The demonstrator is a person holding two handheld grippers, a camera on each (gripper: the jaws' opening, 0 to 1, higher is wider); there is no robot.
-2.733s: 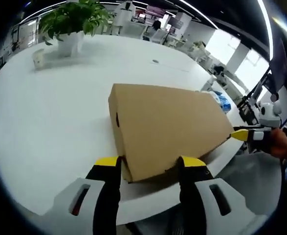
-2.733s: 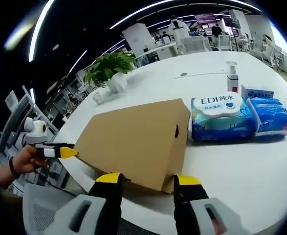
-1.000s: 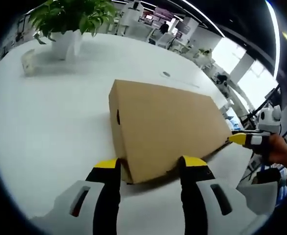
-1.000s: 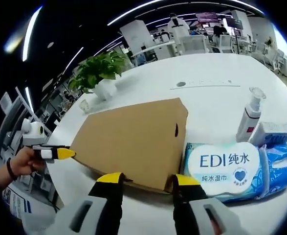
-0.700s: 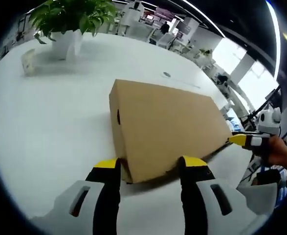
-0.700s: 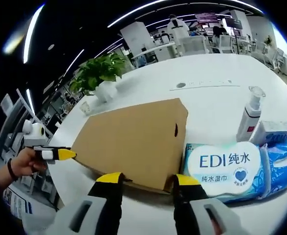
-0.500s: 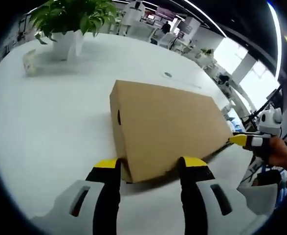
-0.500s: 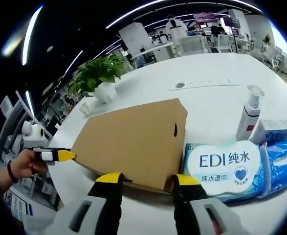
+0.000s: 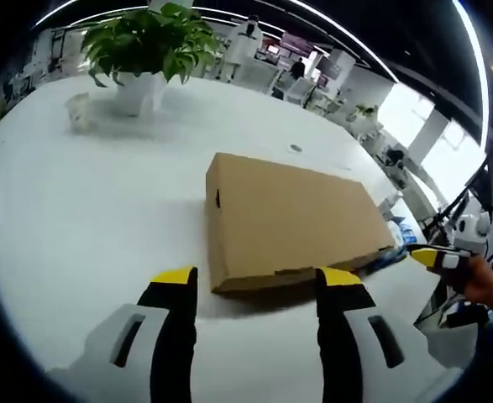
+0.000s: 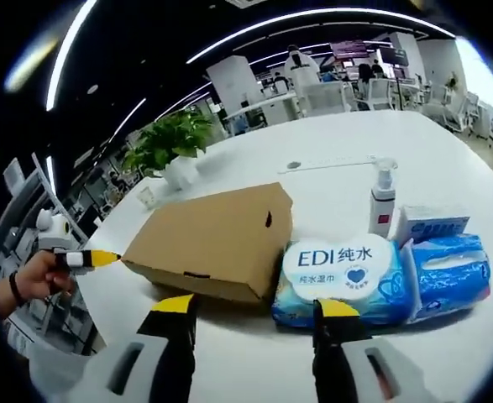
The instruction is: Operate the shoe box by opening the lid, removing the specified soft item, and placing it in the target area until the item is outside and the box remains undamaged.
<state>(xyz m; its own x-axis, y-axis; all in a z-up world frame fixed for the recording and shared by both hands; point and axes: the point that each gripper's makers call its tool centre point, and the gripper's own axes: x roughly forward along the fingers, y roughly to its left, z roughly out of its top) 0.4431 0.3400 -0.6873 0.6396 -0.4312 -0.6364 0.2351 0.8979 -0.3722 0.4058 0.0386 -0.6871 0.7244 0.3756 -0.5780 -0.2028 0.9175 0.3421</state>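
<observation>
Closed cardboard shoe box (image 9: 292,220) flat on white tabletop (image 9: 78,210); left tongs (image 9: 259,281) and right tongs (image 10: 254,306) agape, empty, flanking box, presumably for lid-lift.

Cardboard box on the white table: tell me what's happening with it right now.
A person holds a gripper in each hand, one at each end of the closed cardboard box, which lies flat on the white table. The left gripper and the right gripper both have their jaws spread apart, and neither grips the box. The lid is not yet lifted. A pack of wet wipes lies against the box's side, with a pump bottle and a potted plant farther back.
</observation>
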